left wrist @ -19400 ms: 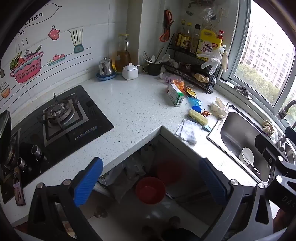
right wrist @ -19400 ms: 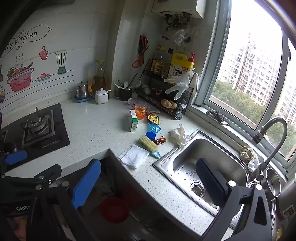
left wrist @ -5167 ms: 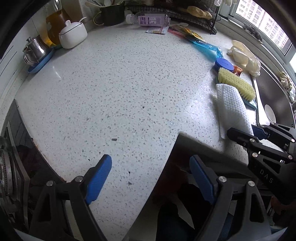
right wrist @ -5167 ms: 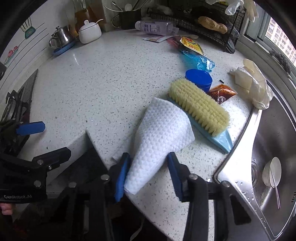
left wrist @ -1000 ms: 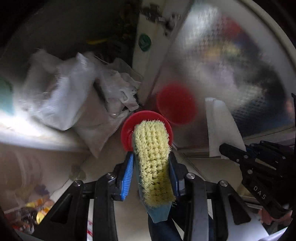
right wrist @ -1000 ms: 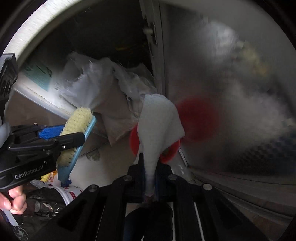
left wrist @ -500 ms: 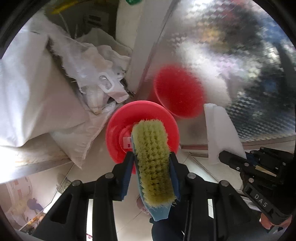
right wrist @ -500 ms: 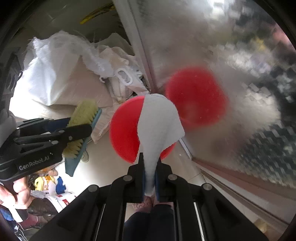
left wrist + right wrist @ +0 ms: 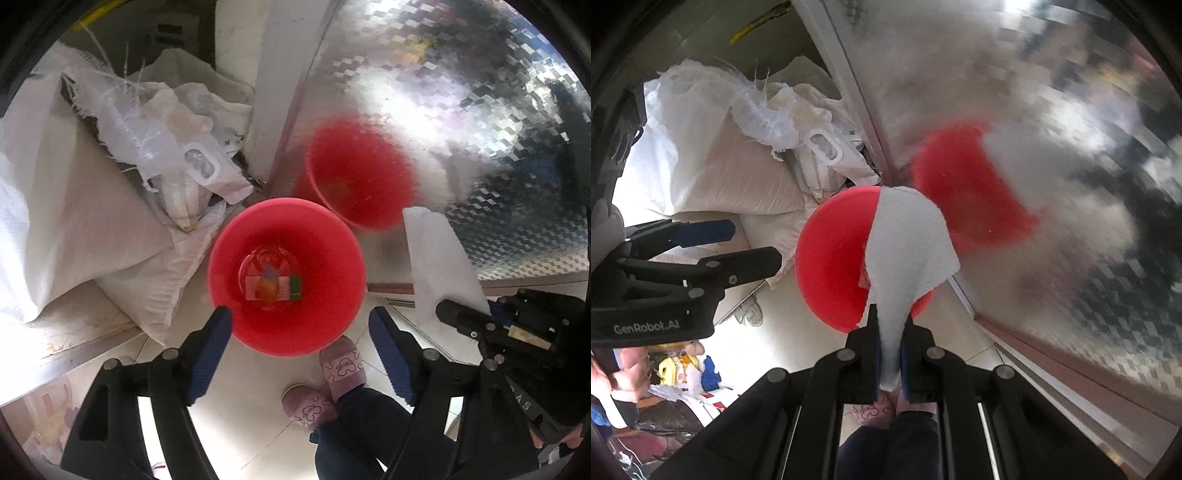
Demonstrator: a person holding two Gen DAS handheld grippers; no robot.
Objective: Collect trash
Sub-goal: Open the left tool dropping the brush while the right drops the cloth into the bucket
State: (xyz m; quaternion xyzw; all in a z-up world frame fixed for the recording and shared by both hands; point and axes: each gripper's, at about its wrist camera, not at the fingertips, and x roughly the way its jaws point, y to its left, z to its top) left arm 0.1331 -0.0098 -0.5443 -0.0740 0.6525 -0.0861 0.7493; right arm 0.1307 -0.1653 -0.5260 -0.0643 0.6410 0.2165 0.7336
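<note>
We're holding the white cloth [image 9: 908, 236] pinched in the right gripper [image 9: 890, 354], its jaws closed tight on the cloth's lower end, w/ the free part hanging over the red bin [image 9: 286, 275] on the floor. The left gripper [image 9: 301, 343] is opening right above that bin, nothing between its blue pads. A small carton and some wrappers are lying at the bin's bottom. To drop well, we're judging the cloth should be centred over the bin's mouth, not its rim, then let go; it's light and may drift. Beside the bin, white sacks [image 9: 92, 206] are piled. Writing: "GenRobot.AI" on the left gripper's body in the right wrist view; the carton's print is too small to read.
</note>
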